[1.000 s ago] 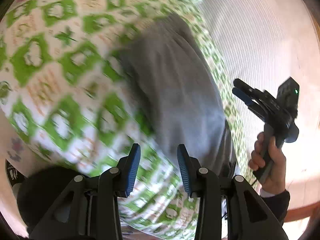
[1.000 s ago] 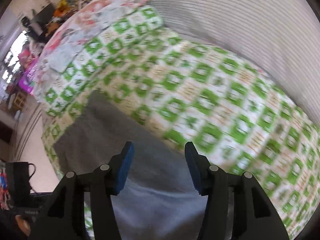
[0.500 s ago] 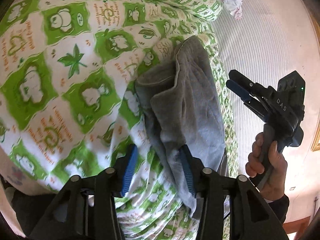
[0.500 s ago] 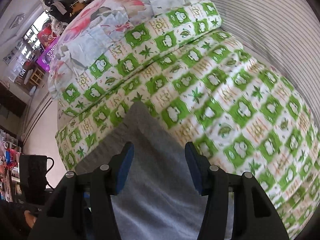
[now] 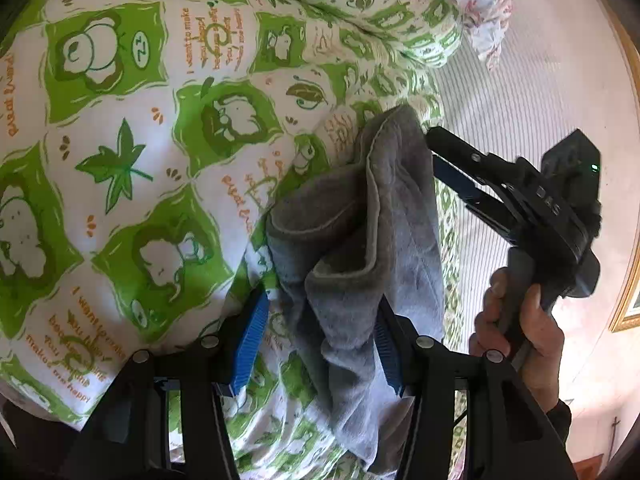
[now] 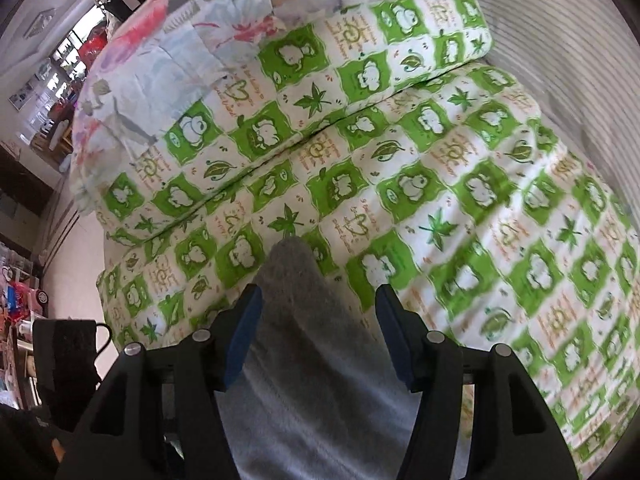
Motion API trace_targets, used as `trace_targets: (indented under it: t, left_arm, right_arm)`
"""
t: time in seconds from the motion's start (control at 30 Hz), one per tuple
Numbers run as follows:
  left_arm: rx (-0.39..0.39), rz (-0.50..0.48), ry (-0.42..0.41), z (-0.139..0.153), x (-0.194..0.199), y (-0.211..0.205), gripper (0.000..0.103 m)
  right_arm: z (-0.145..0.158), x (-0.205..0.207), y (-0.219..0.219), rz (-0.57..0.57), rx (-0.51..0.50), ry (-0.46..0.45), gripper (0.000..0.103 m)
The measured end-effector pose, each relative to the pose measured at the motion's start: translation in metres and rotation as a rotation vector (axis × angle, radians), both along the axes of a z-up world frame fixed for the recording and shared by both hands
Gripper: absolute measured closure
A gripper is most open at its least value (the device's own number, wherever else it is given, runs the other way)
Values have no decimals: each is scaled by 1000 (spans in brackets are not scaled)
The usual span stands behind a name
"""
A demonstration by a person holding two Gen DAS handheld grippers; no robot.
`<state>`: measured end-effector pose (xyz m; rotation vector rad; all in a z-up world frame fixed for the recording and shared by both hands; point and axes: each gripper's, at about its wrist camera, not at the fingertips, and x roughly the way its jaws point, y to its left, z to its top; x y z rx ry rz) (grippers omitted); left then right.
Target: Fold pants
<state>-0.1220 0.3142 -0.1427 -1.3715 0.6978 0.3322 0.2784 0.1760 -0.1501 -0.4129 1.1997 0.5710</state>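
Grey pants [image 5: 360, 240] lie rumpled on a bed with a green-and-white panda quilt [image 5: 140, 160]. In the left wrist view my left gripper [image 5: 318, 334] is open, low over the quilt, with a bunched fold of the pants between its blue pads. My right gripper [image 5: 436, 156] shows there too, held by a hand, open, its fingers at the pants' far edge. In the right wrist view my right gripper [image 6: 318, 320] is open, straddling the grey pants [image 6: 304, 340], which run back under it.
A folded floral blanket [image 6: 180, 40] and a second quilted layer [image 6: 360, 60] lie at the far end of the bed. A striped sheet [image 6: 580, 60] lies to the right. A cluttered room and floor lie off the left edge.
Both grippers have come down closer to the pants. The left one moved forward so that a fold of the pants now sits between its pads. The right one moved toward the pants' far edge.
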Motion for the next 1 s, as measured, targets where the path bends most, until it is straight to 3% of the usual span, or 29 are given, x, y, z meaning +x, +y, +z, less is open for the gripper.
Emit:
trace_targets:
  t: [0.2, 0.23, 0.27, 0.3, 0.4, 0.7, 1.0]
  left_arm:
    - [34, 16, -3, 0, 6, 0, 54]
    - [46, 16, 4, 1, 8, 0, 65]
    - [54, 14, 10, 1, 10, 0, 73]
    - [46, 17, 11, 0, 12, 1, 81]
    - [17, 36, -13, -3, 9, 3, 87]
    - [160, -24, -82, 58, 16, -27, 91]
    - [266, -169, -182, 119, 35, -92, 91]
  right_arm:
    - [-17, 16, 4, -35, 68, 45, 43]
    - [-20, 16, 6, -32, 60, 48, 43]
    - [-26, 15, 8, -27, 47, 61, 51]
    - [-29, 13, 10, -21, 42, 80, 75]
    - [-26, 2, 10, -7, 10, 50, 90]
    - [58, -47, -28, -26, 135, -67, 92]
    - [122, -97, -92, -100, 182, -168, 92]
